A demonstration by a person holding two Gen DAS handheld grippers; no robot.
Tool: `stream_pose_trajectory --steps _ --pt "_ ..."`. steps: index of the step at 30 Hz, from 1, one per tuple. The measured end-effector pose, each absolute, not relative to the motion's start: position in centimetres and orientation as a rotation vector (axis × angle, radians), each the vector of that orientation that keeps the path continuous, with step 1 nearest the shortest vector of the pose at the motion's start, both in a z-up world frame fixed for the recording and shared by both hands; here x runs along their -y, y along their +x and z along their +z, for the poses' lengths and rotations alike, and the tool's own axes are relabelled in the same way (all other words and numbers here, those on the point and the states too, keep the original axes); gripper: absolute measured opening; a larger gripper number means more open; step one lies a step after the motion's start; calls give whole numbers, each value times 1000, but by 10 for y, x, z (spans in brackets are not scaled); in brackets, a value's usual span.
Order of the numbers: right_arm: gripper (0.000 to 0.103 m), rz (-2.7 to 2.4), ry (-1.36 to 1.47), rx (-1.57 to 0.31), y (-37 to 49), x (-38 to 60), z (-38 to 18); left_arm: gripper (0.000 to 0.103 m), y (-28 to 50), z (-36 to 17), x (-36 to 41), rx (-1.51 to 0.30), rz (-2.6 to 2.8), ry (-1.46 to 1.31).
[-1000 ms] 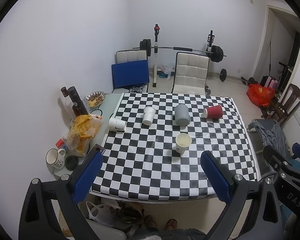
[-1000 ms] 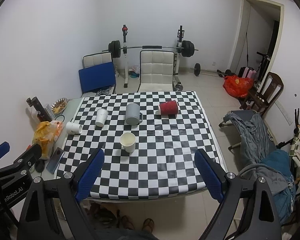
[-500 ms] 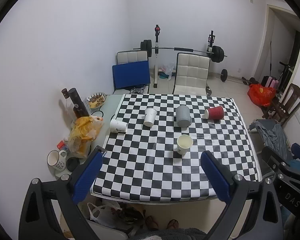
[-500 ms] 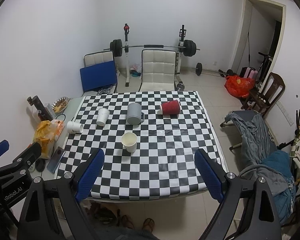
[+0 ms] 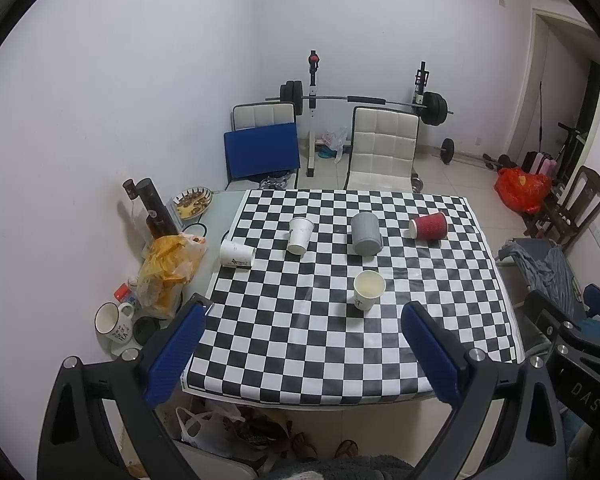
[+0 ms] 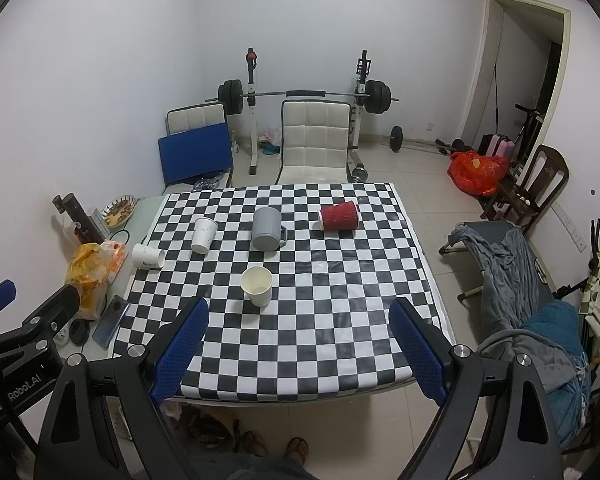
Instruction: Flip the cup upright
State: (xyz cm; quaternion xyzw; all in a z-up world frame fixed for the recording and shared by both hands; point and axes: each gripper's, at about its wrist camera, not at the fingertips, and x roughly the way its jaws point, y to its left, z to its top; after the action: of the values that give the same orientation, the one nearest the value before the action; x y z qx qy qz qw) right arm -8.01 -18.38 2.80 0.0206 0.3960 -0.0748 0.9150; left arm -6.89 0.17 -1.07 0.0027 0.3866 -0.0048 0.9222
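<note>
A checkered table (image 5: 300,344) (image 6: 320,344) holds several cups. A red cup (image 5: 429,225) (image 6: 339,217) lies on its side at the far right. A white cup (image 5: 237,253) (image 6: 148,256) lies on its side at the left edge. Another white cup (image 5: 299,235) (image 6: 203,235) stands leaning at the far left. A grey mug (image 5: 365,233) (image 6: 267,228) stands mouth down. A cream cup (image 5: 368,289) (image 6: 257,285) stands upright in the middle. My left gripper (image 5: 304,352) and right gripper (image 6: 300,348) are both open and empty, high above the near table edge.
To the left of the cloth are an orange bag (image 5: 168,268), a white mug (image 5: 112,322), dark bottles (image 5: 152,208), a snack plate (image 5: 192,202) and a phone (image 6: 111,322). Chairs (image 5: 382,152) and a barbell rack stand behind. A cot with clothes (image 6: 512,272) is on the right.
Both grippers have drawn back and up a little, so the table looks slightly smaller and lower. The cups have not moved.
</note>
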Motion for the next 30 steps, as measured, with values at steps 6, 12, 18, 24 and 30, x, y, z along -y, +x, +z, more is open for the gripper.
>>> stream_pose_trajectory --steps 6,12,18,24,30 --pt "93 -154 44 -815 -79 184 29 100 -67 -9 -4 -793 -14 7" --pt "93 -156 42 -816 -79 183 30 100 -67 -8 -4 -792 -14 10" --pt "93 -155 44 -815 -79 183 29 100 -67 -7 -3 -791 -13 8" --pt "93 -153 44 -815 -79 184 29 100 -65 -5 -5 -790 -15 9" --pt "93 -156 41 -817 -79 182 30 100 -65 -5 -5 -789 -15 12"
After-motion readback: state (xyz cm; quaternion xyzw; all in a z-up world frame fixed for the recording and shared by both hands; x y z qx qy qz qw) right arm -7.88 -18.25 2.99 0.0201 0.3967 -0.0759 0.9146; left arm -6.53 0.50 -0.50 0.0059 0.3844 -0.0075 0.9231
